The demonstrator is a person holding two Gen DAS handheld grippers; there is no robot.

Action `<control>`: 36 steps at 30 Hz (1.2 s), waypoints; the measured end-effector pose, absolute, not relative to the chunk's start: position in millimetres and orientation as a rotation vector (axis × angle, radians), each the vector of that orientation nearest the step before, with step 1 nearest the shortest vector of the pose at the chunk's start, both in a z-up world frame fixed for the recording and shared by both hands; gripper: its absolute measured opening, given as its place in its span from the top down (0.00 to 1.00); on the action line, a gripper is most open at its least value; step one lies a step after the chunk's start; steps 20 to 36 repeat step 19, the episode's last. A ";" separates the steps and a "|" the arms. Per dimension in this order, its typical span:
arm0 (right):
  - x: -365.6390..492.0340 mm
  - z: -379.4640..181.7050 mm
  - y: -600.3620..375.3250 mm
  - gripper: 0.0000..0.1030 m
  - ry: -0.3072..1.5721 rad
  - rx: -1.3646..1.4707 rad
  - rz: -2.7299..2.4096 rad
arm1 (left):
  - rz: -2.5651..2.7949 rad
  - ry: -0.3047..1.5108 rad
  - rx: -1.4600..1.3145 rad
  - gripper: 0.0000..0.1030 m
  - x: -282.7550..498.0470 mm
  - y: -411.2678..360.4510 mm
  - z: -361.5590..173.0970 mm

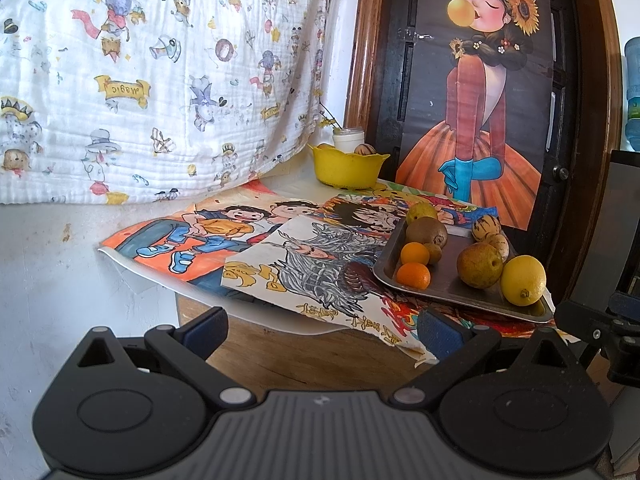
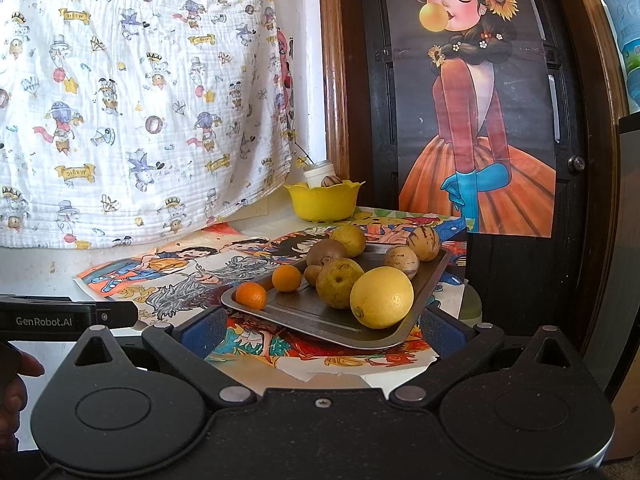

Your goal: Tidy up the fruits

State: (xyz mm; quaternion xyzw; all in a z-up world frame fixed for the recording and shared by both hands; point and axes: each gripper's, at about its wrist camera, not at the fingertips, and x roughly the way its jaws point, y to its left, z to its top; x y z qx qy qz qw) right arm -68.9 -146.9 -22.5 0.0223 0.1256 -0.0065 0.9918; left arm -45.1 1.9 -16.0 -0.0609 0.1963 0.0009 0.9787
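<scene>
Tray: metal tray (image 2: 320, 316) lay on the tabletop (image 1: 280, 352), resting on coloured drawings (image 1: 224, 240) spread over it.
Fruit on tray: a large lemon (image 2: 381, 297) sat at the near corner, just beside a brownish pear (image 2: 339, 282); two small oranges (image 2: 251, 295) lay near the left edge, one behind the other; a kiwi (image 2: 326, 252) and a second pear (image 2: 349, 240) sat farther back; two pale striped fruits (image 2: 402, 261) were toward the right rear.
Bowl: a yellow bowl (image 2: 323, 200) stood at the back of the tabletop, well apart from the tray, with one striped fruit (image 2: 331, 181) showing above its rim; a white cup (image 2: 318, 172) stood just behind it.
Left tool: left tool (image 1: 322, 330) was held low before the tabletop's near edge, its fingers spread wide with nothing between them.
Right tool: right tool (image 2: 320, 330) was level with the tray's near edge, fingers likewise spread apart and empty, the lemon just beyond them.
Backdrop: a printed cloth (image 1: 160, 80) hung at left, and a poster (image 1: 476, 100) of a figure in an orange skirt was fixed to a dark door.
Person: fingertips (image 2: 24, 368) showed at the right view's left edge.
</scene>
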 end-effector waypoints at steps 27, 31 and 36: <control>-69.1 -26.9 -142.5 0.00 0.257 0.047 -0.015 | 0.029 0.405 -0.122 0.00 -45.2 1.0 -16.1; -69.1 -26.9 -142.5 0.00 0.257 0.047 -0.015 | 0.029 0.405 -0.122 0.00 -45.2 1.0 -16.1; -69.1 -26.9 -142.5 0.00 0.257 0.047 -0.015 | 0.029 0.405 -0.122 0.00 -45.2 1.0 -16.1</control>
